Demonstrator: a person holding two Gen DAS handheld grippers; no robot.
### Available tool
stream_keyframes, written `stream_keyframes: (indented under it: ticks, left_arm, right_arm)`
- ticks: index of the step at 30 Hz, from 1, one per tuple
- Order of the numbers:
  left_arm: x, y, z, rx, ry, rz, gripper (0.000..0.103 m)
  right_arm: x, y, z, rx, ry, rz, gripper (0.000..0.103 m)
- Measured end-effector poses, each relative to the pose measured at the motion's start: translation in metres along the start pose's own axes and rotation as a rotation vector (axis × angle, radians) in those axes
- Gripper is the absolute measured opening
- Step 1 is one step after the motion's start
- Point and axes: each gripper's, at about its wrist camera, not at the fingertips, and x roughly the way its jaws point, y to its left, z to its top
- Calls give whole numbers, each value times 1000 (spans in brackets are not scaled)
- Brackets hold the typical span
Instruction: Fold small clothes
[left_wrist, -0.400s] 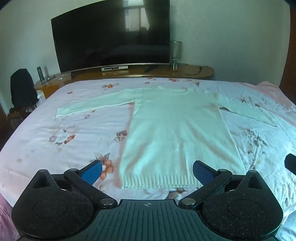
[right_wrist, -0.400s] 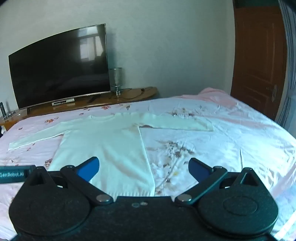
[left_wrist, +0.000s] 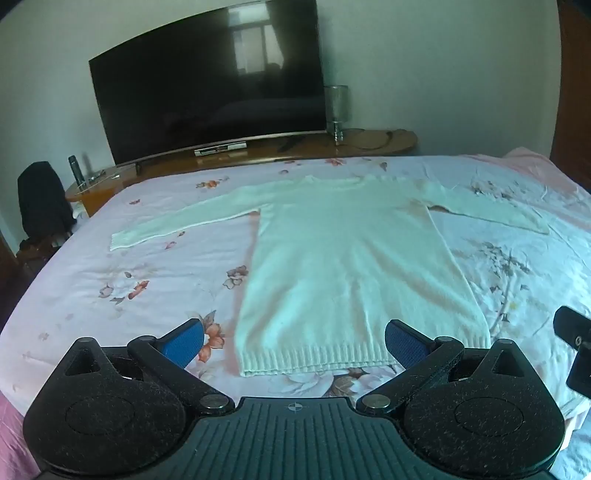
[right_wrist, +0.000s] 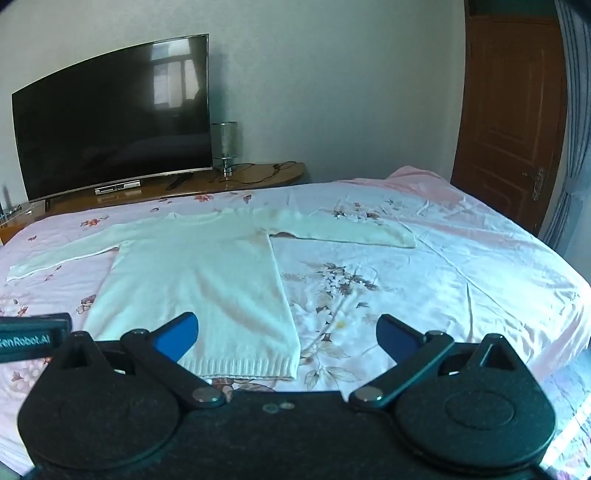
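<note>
My left claw (left_wrist: 293, 341) and right claw (right_wrist: 286, 338) hover spread apart, empty, above the hem of the white sweater (left_wrist: 347, 273), laid flat on the bed (left_wrist: 110, 280), sleeves out, ready for folding.

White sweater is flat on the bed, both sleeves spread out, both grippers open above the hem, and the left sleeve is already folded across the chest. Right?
Not quite. The left sleeve is not folded; it lies stretched out to the side on the bed, as the left wrist view shows. The rest holds: the sweater lies flat, and the left gripper and right gripper are both open near the hem.
</note>
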Motion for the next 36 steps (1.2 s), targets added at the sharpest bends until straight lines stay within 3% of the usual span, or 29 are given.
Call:
stream_keyframes:
  ticks: [36]
  left_arm:
    - [19,-5,12,-13,27,-9,103]
  right_arm:
    - [13,6,13,-31,-17,-30,103]
